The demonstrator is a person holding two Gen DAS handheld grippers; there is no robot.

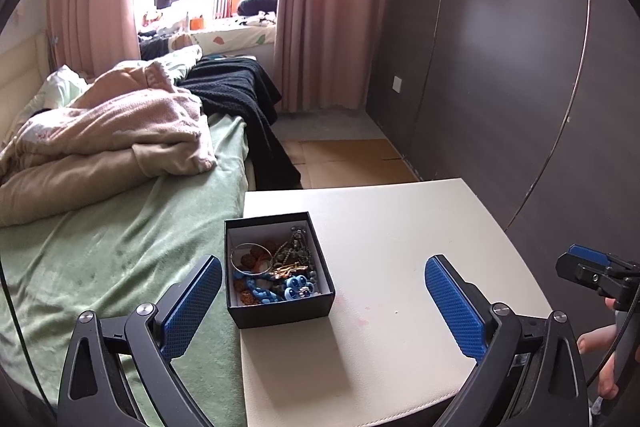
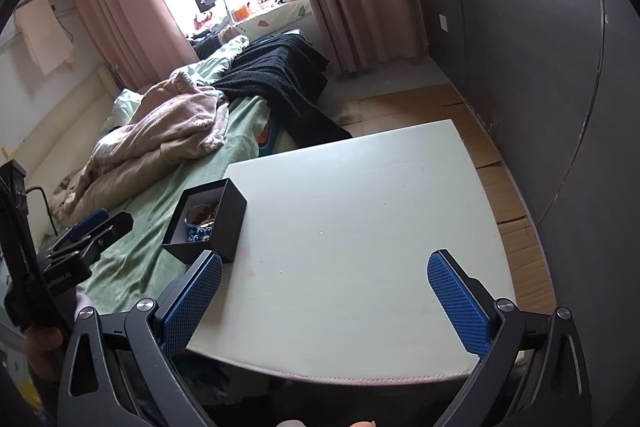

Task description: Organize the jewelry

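Observation:
A black open box [image 1: 280, 309] stands at the left edge of the white table [image 1: 400, 267]. It holds a tangle of jewelry [image 1: 274, 271]: a silver bangle, brown beads, a dark chain, blue pieces. My left gripper [image 1: 324, 303] is open and empty, held just in front of the box. In the right wrist view the box [image 2: 224, 223] is at the left, with jewelry [image 2: 202, 221] partly visible inside. My right gripper [image 2: 324, 301] is open and empty over the table's [image 2: 360, 227] near edge. Each gripper shows in the other's view, the right one [image 1: 592, 269] and the left one [image 2: 90, 231].
A bed with a green sheet [image 1: 120, 247], beige quilt [image 1: 100, 143] and black blanket [image 1: 240, 95] lies left of the table. A dark wall panel [image 1: 500, 67] stands at the right. Cardboard [image 1: 348, 159] covers the floor beyond the table.

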